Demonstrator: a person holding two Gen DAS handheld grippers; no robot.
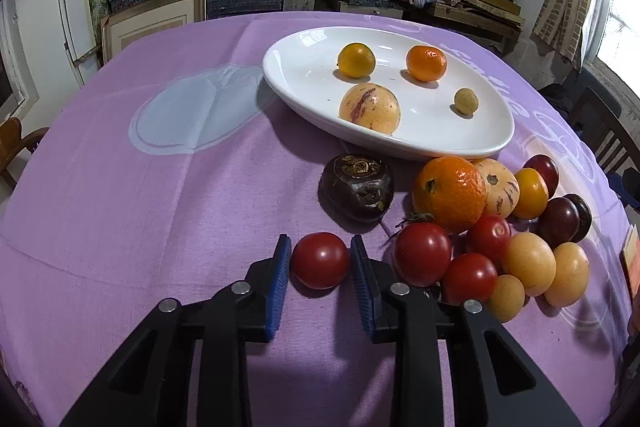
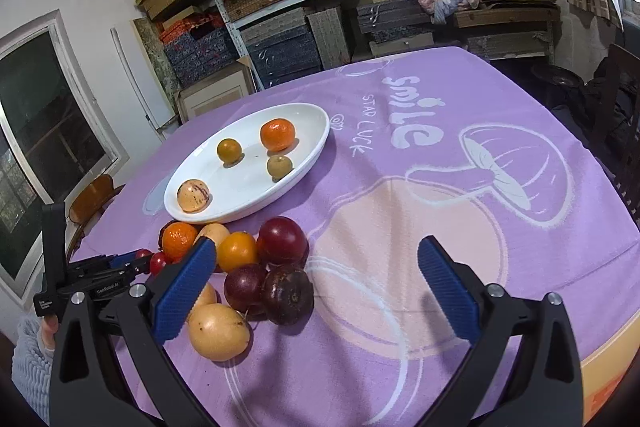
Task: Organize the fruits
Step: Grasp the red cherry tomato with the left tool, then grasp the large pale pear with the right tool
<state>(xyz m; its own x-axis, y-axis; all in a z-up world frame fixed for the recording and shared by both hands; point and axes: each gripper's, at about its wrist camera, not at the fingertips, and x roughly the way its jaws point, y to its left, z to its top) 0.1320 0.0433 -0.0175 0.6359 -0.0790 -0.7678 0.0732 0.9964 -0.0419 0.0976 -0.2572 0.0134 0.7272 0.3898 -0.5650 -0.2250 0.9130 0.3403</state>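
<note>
Left wrist: ribbed blue left tongs (image 1: 320, 261) clenched on glossy round tomato (image 1: 320, 260).

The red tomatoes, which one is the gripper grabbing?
The left gripper squeezes the lone tomato between its blue pads; the other red ones stay bunched in the fruit pile to its right.

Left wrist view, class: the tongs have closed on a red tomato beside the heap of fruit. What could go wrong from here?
1. The left tongs pinch the red tomato with narrow blue pads; a soft, round fruit might bruise or squirt out.
2. The loose heap lies close by on the cloth; a careless lift could nudge it and set fruit rolling.
3. The white plate is shallow, so a dropped tomato may roll off.
</note>
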